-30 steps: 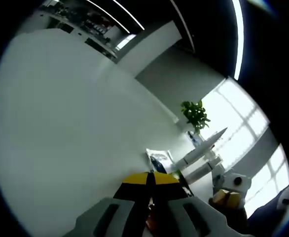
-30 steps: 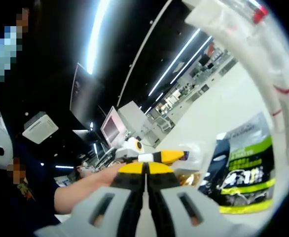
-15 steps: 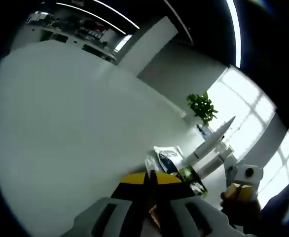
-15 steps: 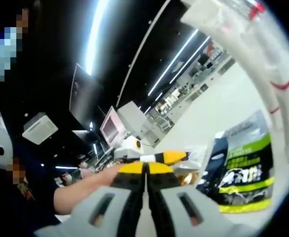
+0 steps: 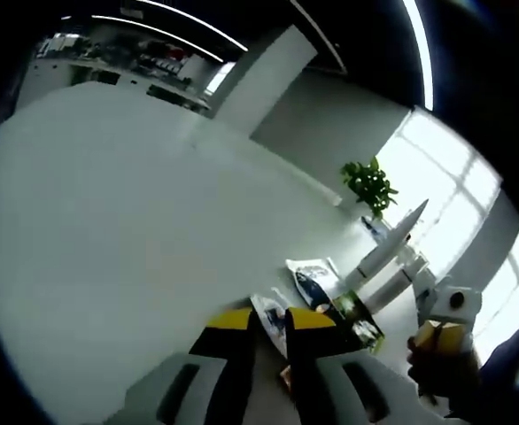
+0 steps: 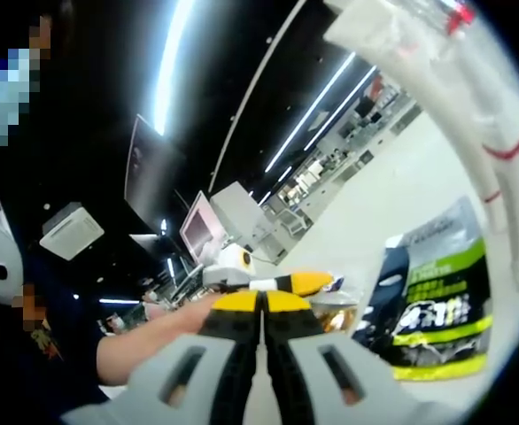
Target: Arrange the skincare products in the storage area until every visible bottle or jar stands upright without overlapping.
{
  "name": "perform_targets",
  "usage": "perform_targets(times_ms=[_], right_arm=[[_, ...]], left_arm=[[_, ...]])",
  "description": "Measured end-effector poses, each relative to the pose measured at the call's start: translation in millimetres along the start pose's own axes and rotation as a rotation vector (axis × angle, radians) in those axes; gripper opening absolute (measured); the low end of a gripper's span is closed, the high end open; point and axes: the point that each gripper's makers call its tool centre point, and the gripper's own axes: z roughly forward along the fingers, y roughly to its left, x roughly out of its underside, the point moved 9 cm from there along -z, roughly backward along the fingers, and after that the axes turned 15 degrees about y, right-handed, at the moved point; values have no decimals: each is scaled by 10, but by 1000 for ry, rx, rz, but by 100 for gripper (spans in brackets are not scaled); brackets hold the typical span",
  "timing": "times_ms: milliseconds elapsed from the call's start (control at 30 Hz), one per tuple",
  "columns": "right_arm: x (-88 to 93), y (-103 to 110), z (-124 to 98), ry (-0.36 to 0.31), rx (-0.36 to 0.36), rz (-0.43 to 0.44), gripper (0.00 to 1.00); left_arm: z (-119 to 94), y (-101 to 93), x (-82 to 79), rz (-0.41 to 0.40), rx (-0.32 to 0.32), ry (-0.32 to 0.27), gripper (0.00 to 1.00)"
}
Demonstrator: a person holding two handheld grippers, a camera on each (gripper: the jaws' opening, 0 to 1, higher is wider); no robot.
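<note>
My left gripper (image 5: pixel 269 320) stands parted over a sachet (image 5: pixel 273 314) at six o'clock; my right gripper (image 6: pixel 263 305) is pressed closed, empty. Pouch (image 6: pixel 432 305) at three o'clock lies flat; arranging looks barely begun.

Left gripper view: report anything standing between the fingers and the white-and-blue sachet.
Nothing visible does. The white-and-blue sachet lies on the white table just ahead of the left gripper, framed between its open fingers.

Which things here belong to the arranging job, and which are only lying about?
Job: left gripper, jaws open; right gripper, jaws shut; dark-green pouch; amber item, perhaps a jar.
Lying about: potted plant; white rocket models; monitor.
</note>
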Motion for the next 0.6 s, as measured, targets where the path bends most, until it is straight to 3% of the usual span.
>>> perform_targets(times_ms=[600], right_arm=[[1,-7,10,1,-2,3,1]], left_arm=[[-99,111,41,-10,-40,6,12]])
